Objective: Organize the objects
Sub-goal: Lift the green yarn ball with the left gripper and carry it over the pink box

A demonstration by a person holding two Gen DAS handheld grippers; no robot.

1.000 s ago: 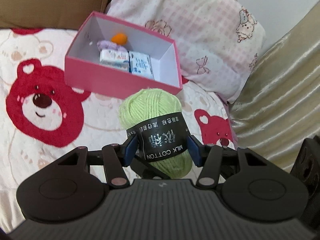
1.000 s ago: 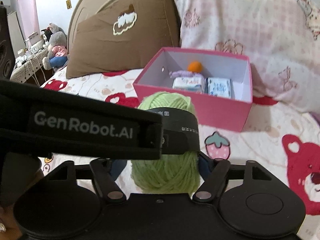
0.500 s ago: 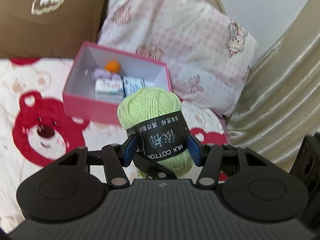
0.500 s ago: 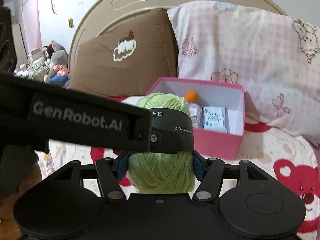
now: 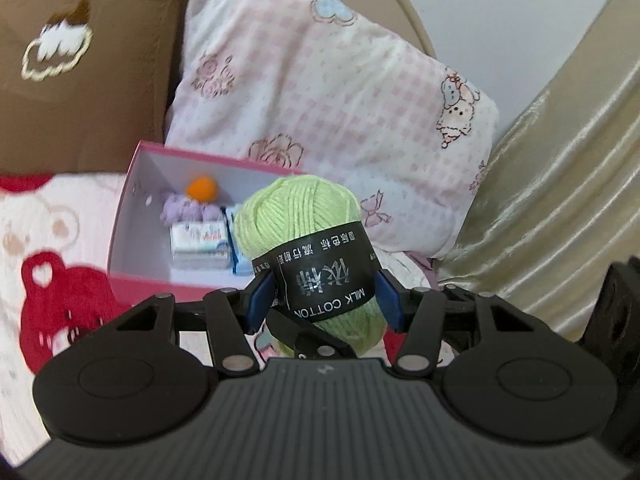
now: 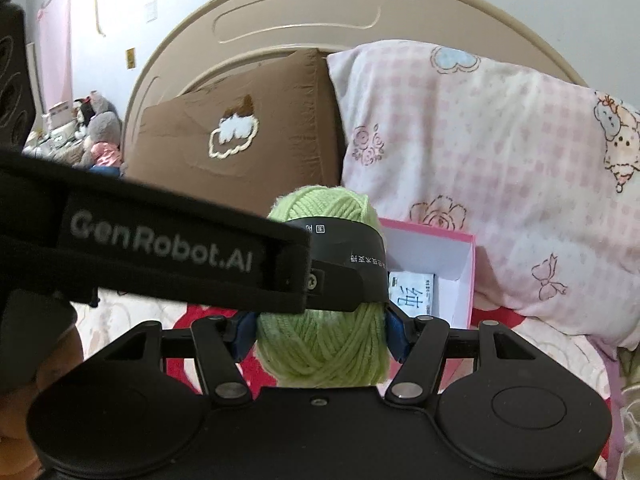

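Note:
A light green yarn ball (image 5: 296, 216) with a black "MILK COTTON" band hangs in the air, gripped from two sides. My left gripper (image 5: 324, 300) is shut on its banded middle. My right gripper (image 6: 320, 332) is shut on the yarn ball (image 6: 320, 356) lower down, blue pads pressed into the wool. The left gripper's black body (image 6: 160, 248) crosses the right wrist view in front of the ball. Behind the ball an open pink box (image 5: 152, 288) sits on the bed, holding an orange pom-pom (image 5: 202, 188), a purple bundle (image 5: 186, 210) and tissue packs (image 5: 198, 244).
A pink checked pillow (image 5: 340, 92) and a brown pillow (image 5: 80, 92) lean against the beige headboard (image 6: 296, 12) right behind the box. A shiny beige curtain (image 5: 560, 184) hangs on the right. The bear-print bedsheet (image 5: 48, 292) lies below. Plush toys (image 6: 96, 132) sit far left.
Both grippers rose together with the yarn ball between them. The pink box has dropped in both views and is now partly hidden behind the ball; more pillow and headboard show.

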